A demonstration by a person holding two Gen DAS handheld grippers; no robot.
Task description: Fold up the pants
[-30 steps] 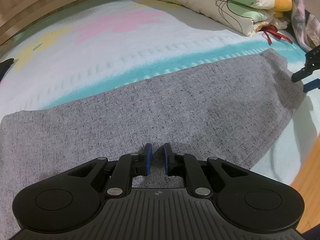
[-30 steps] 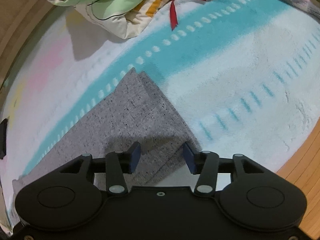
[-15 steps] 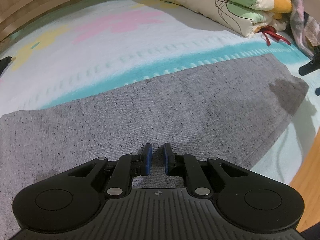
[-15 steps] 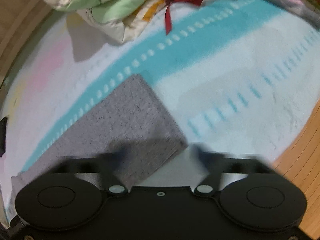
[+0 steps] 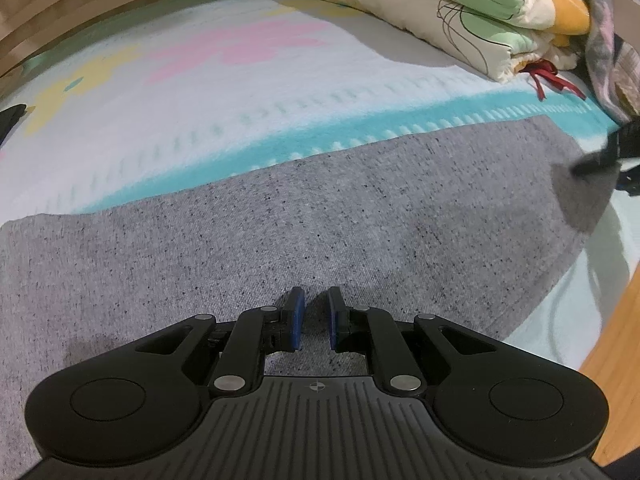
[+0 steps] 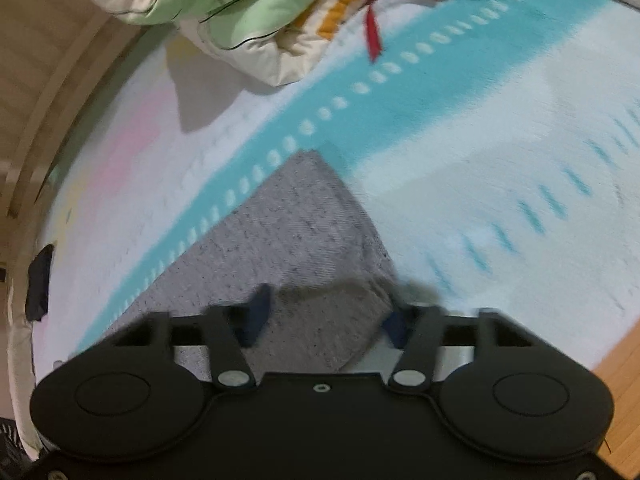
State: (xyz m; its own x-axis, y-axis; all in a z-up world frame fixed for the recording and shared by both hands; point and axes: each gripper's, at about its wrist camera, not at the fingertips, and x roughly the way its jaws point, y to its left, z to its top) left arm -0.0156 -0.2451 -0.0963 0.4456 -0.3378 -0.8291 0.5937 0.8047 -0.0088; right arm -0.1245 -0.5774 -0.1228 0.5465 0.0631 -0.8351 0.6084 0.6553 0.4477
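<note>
Grey speckled pants (image 5: 320, 220) lie flat across a pastel bed cover (image 5: 200, 100). My left gripper (image 5: 314, 316) rests on the cloth near its front edge, shut, with only a narrow slit between the blue pads. My right gripper (image 6: 326, 320) sits over the pants' right end (image 6: 304, 232); its jaws are closing, blurred, with the cloth's corner between them and the pads apart from it. In the left wrist view the right gripper (image 5: 604, 178) shows as a dark blur at the pants' far right corner.
A folded floral quilt (image 5: 460, 8) with a red ribbon (image 5: 548, 76) lies at the back right of the bed. Wooden floor (image 6: 616, 360) shows past the bed's right edge. A dark object (image 6: 40, 284) sits at the far left edge.
The right gripper's jaws spread wide, then began coming together over the pants' corner, which now lies flatter. The left gripper has not moved.
</note>
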